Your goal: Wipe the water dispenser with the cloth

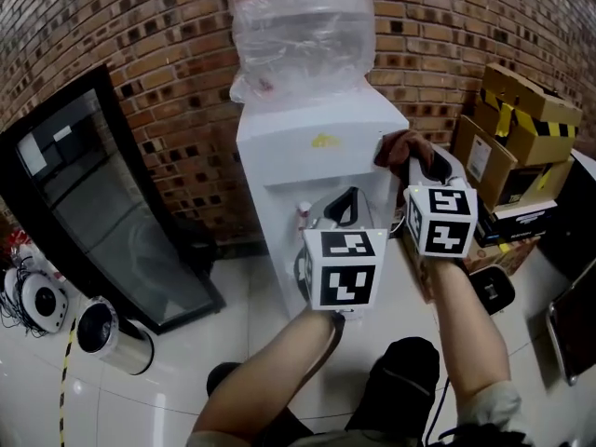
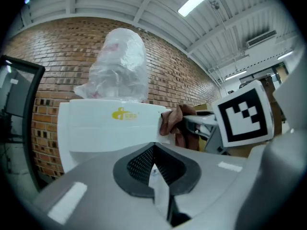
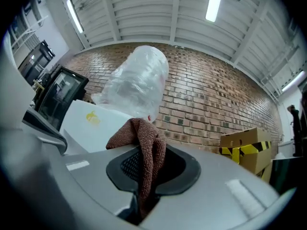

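Brown terry cloth (image 3: 144, 147) is what you have in your right gripper (image 3: 143, 174). It comes up between the jaws as a narrow fold, and its free end bunches into a loose hood above and ahead of the tips. The jaws are only slightly apart and are clamped on that fold, with the dark pads pressing it from both sides. In the head view, the bunched end of the cloth (image 1: 402, 147) sits at the upper right corner of the white water dispenser (image 1: 317, 147), against the edge of its top panel. The left gripper view shows the same thing: the cloth (image 2: 173, 123) lies up against the right edge of the dispenser (image 2: 110, 128), just below its rim.

Your left gripper (image 2: 153, 169) holds nothing. Its jaws are drawn together with the pads meeting at the tips, and nothing is between them. It points level at the dispenser's front, lower than the cloth and to its left. In the head view it hangs in front of the recess where the taps are. It is clear of the cloth and close beside your right gripper (image 1: 414, 166).

The clear plastic-wrapped bottle (image 1: 303, 26) stands on top of the dispenser, with the brick wall (image 1: 168, 54) behind it. Cardboard boxes (image 1: 517, 128) are stacked to the right. A black glass-fronted cabinet (image 1: 102, 203) leans against the wall on the left.
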Demonstrator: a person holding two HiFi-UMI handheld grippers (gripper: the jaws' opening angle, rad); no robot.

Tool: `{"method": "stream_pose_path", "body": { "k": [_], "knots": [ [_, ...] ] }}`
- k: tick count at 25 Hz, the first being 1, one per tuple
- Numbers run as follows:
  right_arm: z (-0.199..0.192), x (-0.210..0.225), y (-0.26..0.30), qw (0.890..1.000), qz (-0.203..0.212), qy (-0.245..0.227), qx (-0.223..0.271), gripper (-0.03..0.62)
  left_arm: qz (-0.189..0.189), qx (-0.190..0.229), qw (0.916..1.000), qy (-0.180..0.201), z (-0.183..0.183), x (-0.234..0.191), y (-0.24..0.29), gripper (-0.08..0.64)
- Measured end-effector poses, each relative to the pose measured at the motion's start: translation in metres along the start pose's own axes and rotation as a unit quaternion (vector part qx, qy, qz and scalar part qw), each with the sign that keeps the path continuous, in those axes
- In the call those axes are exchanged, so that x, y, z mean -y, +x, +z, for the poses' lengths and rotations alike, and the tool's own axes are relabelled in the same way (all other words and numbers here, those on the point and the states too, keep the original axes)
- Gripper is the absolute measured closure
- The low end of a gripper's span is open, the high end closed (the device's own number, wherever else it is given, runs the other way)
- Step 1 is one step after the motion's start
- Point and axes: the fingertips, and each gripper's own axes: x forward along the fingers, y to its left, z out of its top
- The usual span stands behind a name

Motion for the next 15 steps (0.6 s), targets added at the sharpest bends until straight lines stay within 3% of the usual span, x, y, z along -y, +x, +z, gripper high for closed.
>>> {"method": "stream_pose_path", "body": {
  "k": [3,8,15],
  "knots": [
    [0.030,-0.033,-0.016,0.999,0.021,0.002,0.038,0.537,0.027,0.005,0.9996,-0.005,-0.002,-0.039,-0.022,0.560],
    [0.073,-0.119,-0.030,0.992,0.091,0.000,0.085,0.537,0.104,0.016,0.9943,-0.020,-0.004,-0.122,-0.066,0.560],
    [0.073,-0.246,-0.026,0.980,0.179,-0.032,0.083,0.537,0.179,0.014,0.9837,-0.016,-0.014,-0.200,-0.120,0.560]
  ]
}}
